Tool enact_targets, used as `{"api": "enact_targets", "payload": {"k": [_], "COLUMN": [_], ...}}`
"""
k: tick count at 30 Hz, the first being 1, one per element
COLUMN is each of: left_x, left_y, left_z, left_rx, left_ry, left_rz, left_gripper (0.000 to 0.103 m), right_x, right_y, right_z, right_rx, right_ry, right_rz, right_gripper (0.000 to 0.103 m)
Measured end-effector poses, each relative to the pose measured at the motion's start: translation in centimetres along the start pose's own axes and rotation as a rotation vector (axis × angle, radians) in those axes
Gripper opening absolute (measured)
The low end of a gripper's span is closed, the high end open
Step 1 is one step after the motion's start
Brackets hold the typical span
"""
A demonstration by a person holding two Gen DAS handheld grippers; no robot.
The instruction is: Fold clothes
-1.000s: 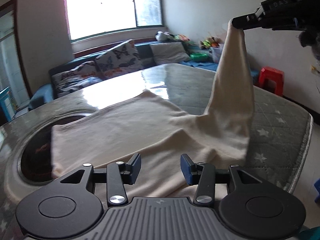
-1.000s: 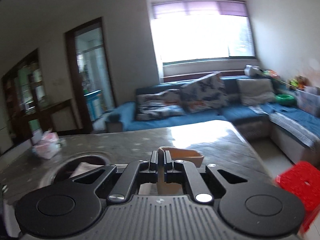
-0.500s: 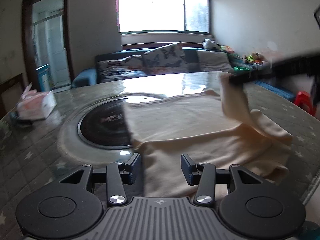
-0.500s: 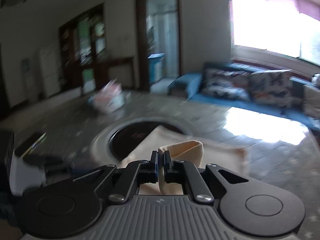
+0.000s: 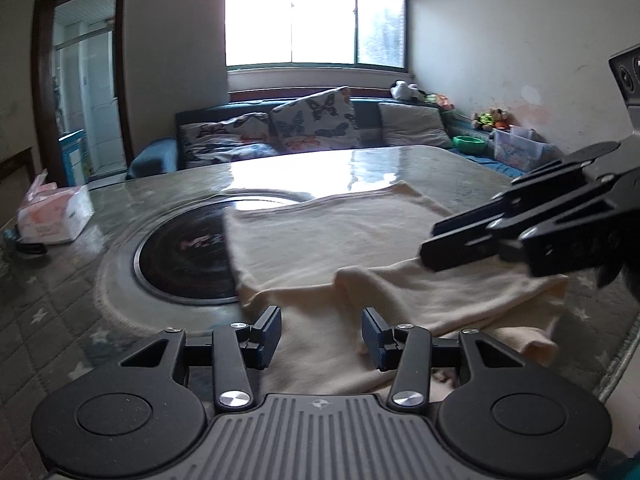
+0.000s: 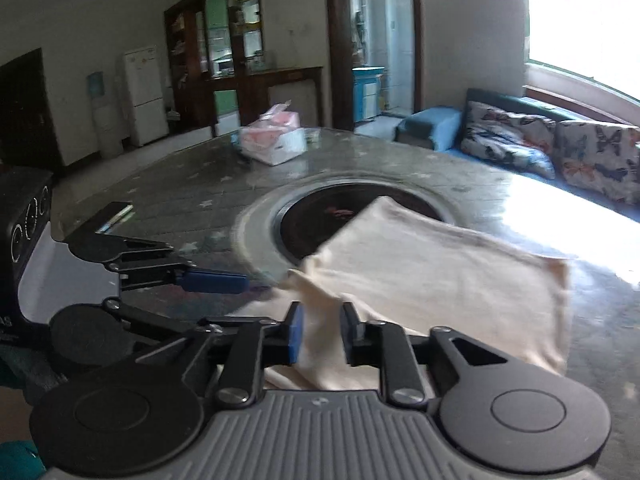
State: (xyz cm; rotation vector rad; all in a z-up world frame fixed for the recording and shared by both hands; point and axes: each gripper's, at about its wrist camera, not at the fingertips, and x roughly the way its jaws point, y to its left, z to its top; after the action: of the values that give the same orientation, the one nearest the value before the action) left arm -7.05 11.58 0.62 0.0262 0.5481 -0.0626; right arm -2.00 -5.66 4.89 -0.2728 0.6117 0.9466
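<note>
Quilted surface is seen under both grippers. Between the wide-open, empty left gripper jaws, cloth lies flat. The right gripper jaws are parted around a fold, apparently ungripped. Beyond, the cloth overlaps the hotplate; it could unfold if snagged.

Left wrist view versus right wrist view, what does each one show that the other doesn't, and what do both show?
Only the left wrist view shows the window and the toys by the wall. Only the right wrist view shows the fridge and the cabinet. Both show the cream garment partly over the round burner, the tissue pack, the butterfly cushions, and both hand-held grippers, left and right, open.
</note>
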Motion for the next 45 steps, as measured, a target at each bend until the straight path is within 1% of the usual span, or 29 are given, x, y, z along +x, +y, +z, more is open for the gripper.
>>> {"api": "enact_targets", "payload": {"k": [2,4,6,9,12,15,17,18,20,21,26,33,35,37,40,43,45], "left_x": [0.6,1.2,1.9,2.6,2.8,2.8,2.8,2.8,2.7,2.5,1.4,-1.0,-1.7,-2.4,-2.8,-2.1,-1.3], "left_y": [-0.6,-1.3,-1.7,-2.0,-2.1,-2.2,-2.5,-2.6,-2.8,-2.9,-3.3,-4.1,-4.2,-4.1,-3.4,-2.4,-1.5], "left_z": [0.2,0.3,0.4,0.2,0.1,0.2,0.2,0.2,0.3,0.5,2.2,6.7,7.7,8.3,7.9,6.3,4.9], "left_rx": [0.012,0.023,0.022,0.019,0.021,0.03,0.044,0.051,0.055,0.057,0.077,0.121,0.13,0.123,0.118,0.109,0.099], "left_ry": [0.009,0.031,0.06,0.1,0.125,0.132,0.131,0.13,0.124,0.119,0.063,-0.065,-0.102,-0.128,-0.132,-0.071,-0.013], "left_rz": [-0.023,-0.032,-0.035,-0.035,-0.036,-0.041,-0.041,-0.04,-0.039,-0.039,-0.034,-0.057,-0.067,-0.076,-0.058,-0.021,0.007], "left_gripper": [0.048,0.048,0.046,0.045,0.042,0.031,0.021,0.019,0.008,0.006,0.005,0.004,0.002,0.002,0.002,0.002,0.002], "right_x": [-0.7,-1.9,-2.8,-4.1,-4.9,-5.3,-5.4,-5.5,-5.6,-5.6,-5.3,-4.9,-4.9,-5.0,-5.3,-5.6,-5.8], "right_y": [-1.2,-2.4,-3.3,-4.5,-5.3,-6.1,-6.5,-6.7,-6.9,-6.9,-6.8,-6.9,-6.9,-6.9,-7.2,-7.5,-7.5], "right_z": [-0.3,-1.2,-2.0,-3.5,-5.2,-6.7,-7.4,-7.7,-8.0,-8.1,-8.7,-9.1,-9.2,-9.3,-9.6,-10.0,-10.1], "right_rx": [0.013,0.028,0.041,0.064,0.068,0.093,0.112,0.12,0.13,0.127,0.12,0.127,0.119,0.117,0.119,0.128,0.131], "right_ry": [0.008,0.017,0.027,0.048,0.083,0.11,0.115,0.116,0.118,0.119,0.116,0.11,0.111,0.113,0.118,0.123,0.126], "right_rz": [-0.036,-0.082,-0.116,-0.16,-0.198,-0.218,-0.229,-0.232,-0.232,-0.235,-0.244,-0.262,-0.293,-0.31,-0.327,-0.332,-0.324], "right_gripper": [0.029,0.032,0.033,0.038,0.044,0.046,0.048,0.049,0.053,0.053,0.054,0.055,0.055,0.055,0.055,0.055,0.055]}}
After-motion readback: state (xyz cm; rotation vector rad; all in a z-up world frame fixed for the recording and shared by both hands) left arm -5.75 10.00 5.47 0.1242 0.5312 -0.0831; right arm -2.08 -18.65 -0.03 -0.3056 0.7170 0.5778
